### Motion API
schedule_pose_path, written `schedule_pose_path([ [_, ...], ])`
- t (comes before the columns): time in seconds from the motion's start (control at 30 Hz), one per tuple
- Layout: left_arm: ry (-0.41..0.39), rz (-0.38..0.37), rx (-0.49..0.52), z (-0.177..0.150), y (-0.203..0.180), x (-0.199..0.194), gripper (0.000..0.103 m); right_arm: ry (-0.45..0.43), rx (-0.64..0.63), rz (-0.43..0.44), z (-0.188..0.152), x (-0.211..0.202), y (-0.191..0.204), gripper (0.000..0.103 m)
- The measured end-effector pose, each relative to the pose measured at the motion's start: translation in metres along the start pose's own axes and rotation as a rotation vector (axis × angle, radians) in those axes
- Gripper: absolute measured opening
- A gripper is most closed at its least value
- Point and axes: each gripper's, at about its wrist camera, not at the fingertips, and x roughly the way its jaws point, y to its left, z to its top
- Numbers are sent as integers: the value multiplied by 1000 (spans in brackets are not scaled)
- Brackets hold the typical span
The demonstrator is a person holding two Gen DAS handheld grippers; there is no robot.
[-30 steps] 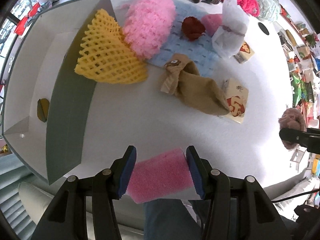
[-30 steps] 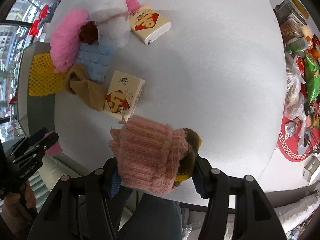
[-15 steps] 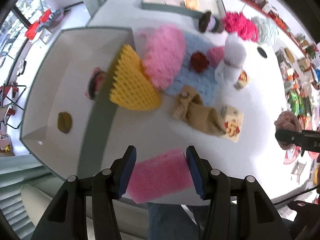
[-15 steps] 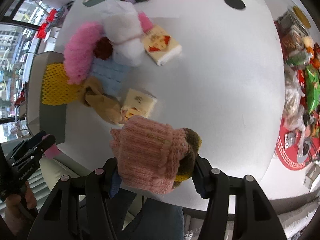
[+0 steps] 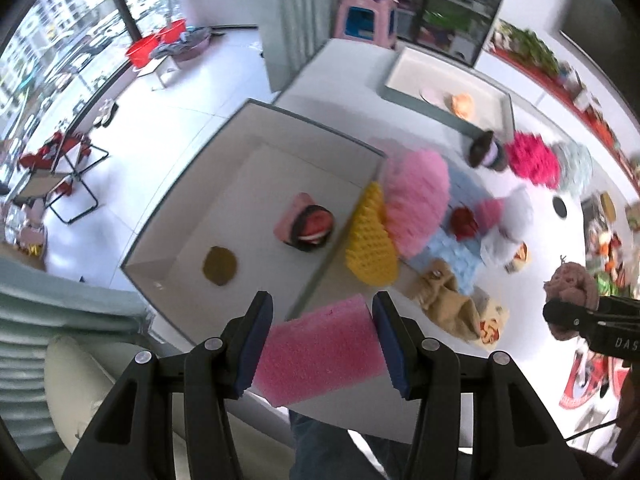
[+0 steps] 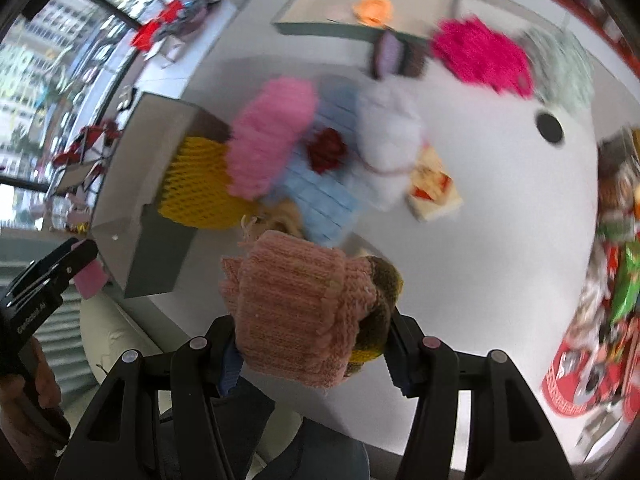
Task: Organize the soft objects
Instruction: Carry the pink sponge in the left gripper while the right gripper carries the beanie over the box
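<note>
The pink sponge (image 5: 320, 350) is pinched flat between the blue pads of the left tool (image 5: 322, 334), held above the bench (image 5: 532, 300) edge, just beside the near wall of the white bin (image 5: 248, 152). The right tool (image 6: 308, 340) is clamped on a knit hat (image 6: 292, 300), raised over the bench. To bin the sponge cleanly, carry it over the wall, clear of the yellow net (image 5: 370, 248) leaning there, and spread the pads only above bare floor beside the pouch (image 5: 308, 226).

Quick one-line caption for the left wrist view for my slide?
Left hand-held gripper holds a pink foam sponge above the edge of an open grey-walled box; more soft items are piled on the white table.
</note>
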Motion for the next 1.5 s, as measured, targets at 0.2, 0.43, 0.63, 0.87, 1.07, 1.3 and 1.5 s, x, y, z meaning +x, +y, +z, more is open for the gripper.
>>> schedule_pose_path([
  [0.2, -26, -3, -38, 11, 40, -3, 53, -33, -74, 18, 22, -1, 56, 62],
  [0.43, -41, -13, -9, 35, 84, 5, 53, -57, -92, 29, 46, 11, 120, 62],
  [0.63, -23, -51, 41, 53, 115, 25, 53, -62, -73, 30, 66, 29, 171, 62],
  [0.87, -11, -89, 63, 69, 141, 47, 53, -72, -57, -5, 85, 45, 211, 62],
  [1.07, -9, -118, 70, 76, 150, 61, 53, -60, -47, -28, 95, 53, 230, 62],
  [1.3, -11, -148, 66, 81, 154, 71, 53, -27, -61, -67, 104, 66, 242, 62],
  [1.5, -6, -153, 60, 82, 156, 77, 53, -7, -64, -80, 110, 73, 248, 62],
])
